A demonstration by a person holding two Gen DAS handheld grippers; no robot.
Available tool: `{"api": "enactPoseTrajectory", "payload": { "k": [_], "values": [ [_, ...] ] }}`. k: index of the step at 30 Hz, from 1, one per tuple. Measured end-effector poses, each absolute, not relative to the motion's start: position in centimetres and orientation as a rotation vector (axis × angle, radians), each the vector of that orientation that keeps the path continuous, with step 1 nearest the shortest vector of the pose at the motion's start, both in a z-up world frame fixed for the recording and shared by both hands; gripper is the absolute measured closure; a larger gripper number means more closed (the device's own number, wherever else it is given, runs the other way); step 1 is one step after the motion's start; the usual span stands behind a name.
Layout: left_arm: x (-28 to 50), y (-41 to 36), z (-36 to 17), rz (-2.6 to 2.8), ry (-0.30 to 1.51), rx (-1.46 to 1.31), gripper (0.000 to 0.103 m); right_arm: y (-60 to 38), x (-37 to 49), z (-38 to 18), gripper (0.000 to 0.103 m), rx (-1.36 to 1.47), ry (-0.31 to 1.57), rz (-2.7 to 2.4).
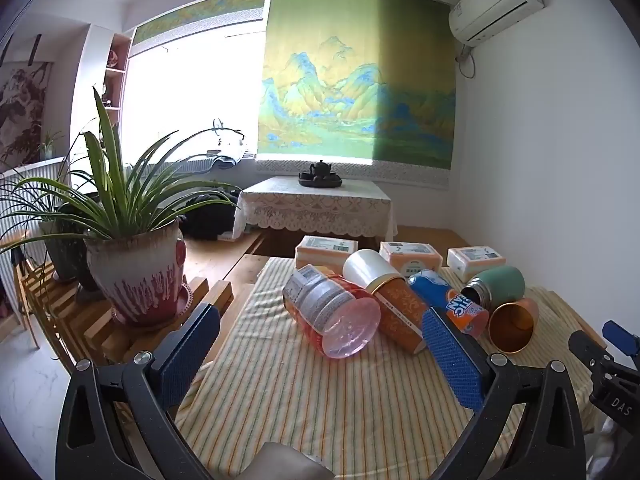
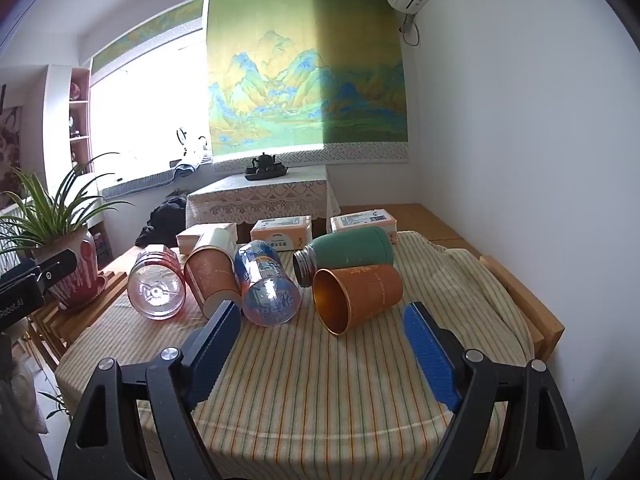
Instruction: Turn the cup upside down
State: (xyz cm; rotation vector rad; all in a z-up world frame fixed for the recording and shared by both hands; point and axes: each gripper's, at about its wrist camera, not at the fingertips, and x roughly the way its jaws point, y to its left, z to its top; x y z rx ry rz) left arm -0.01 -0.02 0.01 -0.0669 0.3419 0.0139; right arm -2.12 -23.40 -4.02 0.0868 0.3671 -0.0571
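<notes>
An orange cup (image 2: 360, 292) with a gold inside lies on its side on the striped tablecloth (image 2: 320, 380), mouth toward me; it also shows in the left wrist view (image 1: 514, 326) at the right. My right gripper (image 2: 322, 322) is open and empty, just in front of the cup's mouth. My left gripper (image 1: 322, 334) is open and empty, in front of a clear pink bottle (image 1: 332, 316) lying on its side. The right gripper's tip shows in the left wrist view (image 1: 604, 354) at the far right.
Lying in a row beside the cup: a green flask (image 2: 348, 254), a blue soda bottle (image 2: 266, 286), an orange canister (image 2: 212, 276) and the pink bottle (image 2: 158, 286). Tissue packs (image 2: 282, 232) lie behind. A potted plant (image 1: 136, 272) stands on a wooden rack at the left.
</notes>
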Motion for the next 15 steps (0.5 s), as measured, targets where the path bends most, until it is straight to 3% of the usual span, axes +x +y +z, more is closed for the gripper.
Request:
{"api": "enactPoseTrajectory", "payload": {
  "k": [15],
  "values": [
    [0.25, 0.39, -0.52, 0.026, 0.346, -0.072, 0.001, -23.66, -2.06, -4.01, 0.022, 0.073, 0.371, -0.1]
  ]
}}
